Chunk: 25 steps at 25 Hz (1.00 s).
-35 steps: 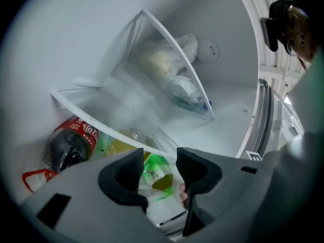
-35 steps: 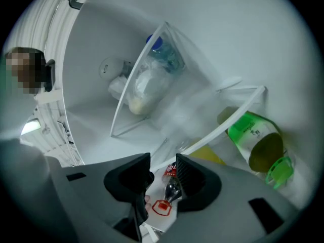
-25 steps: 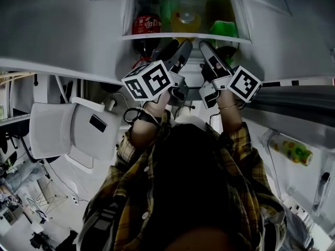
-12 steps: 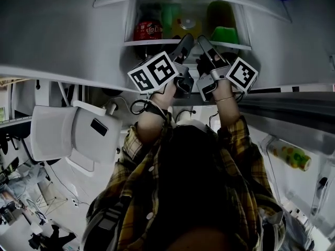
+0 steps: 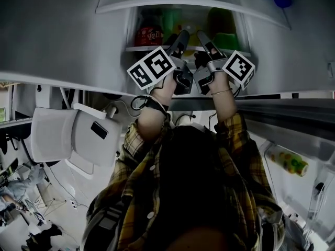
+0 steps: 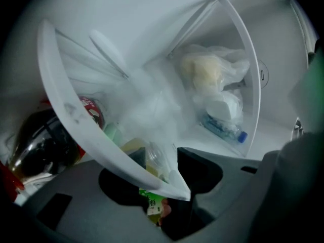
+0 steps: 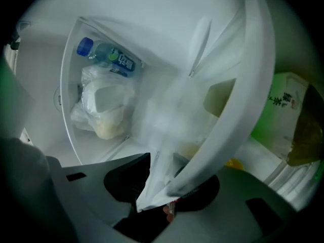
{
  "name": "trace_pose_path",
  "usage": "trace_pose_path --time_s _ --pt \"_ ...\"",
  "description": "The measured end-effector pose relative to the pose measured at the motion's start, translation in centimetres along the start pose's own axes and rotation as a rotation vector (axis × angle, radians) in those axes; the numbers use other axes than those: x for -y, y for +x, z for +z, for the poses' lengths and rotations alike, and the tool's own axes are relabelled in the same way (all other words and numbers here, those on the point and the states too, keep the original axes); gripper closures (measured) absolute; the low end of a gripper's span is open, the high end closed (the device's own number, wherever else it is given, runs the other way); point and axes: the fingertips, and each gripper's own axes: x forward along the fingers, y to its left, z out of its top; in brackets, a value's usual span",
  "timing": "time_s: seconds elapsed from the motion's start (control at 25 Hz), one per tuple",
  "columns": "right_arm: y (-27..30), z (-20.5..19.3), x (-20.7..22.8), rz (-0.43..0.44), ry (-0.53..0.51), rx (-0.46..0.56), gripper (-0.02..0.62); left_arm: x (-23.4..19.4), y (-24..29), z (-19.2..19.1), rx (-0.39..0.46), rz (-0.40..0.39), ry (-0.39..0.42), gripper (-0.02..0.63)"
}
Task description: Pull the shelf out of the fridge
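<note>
Setting: an open fridge [image 5: 68, 30] directly ahead, white interior, with a white chair [image 5: 68, 135] on the floor to my left. Both my plaid-sleeved arms reach up into the compartment.

Task item: the shelf [image 5: 141, 48] sits in place inside the fridge and carries stock. Its white front rim runs across the opening.

Left claw [image 5: 181, 35]: the left gripper view shows the rim of the shelf [image 6: 76, 120] passing between the two jaws of the claw [image 6: 172, 173], which are pinched onto that edge.

Right claw [image 5: 204, 38]: the right gripper view shows the same condition. The shelf [image 7: 243, 110] rim and its clear panel lie between the jaws of the claw [image 7: 167, 186], which are clamped onto it. The two claws hold the rim close beside one another.

Contents noted: a red cola bottle [image 5: 148, 35] toward the left, a green carton [image 7: 283, 110] toward the right. Deeper in, a water bottle [image 7: 106, 54] with a blue cap lies beside bagged food [image 7: 104, 110].
</note>
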Motion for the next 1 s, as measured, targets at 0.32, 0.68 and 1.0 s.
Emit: trace_pose_path --time_s 0.32,0.68,1.0 --pt "0.0 -0.2 1.1 -0.043 0.011 0.004 0.527 -1.3 -0.2 0.5 0.021 0.028 -0.06 0.514" --pt "0.1 0.0 1.4 -0.045 0.03 0.014 0.537 -1.3 0.2 0.5 0.03 0.013 -0.072 0.529" --pt "-0.7 -0.4 1.3 -0.043 0.042 0.028 0.54 -1.1 -0.5 -0.1 0.021 -0.003 -0.083 0.535"
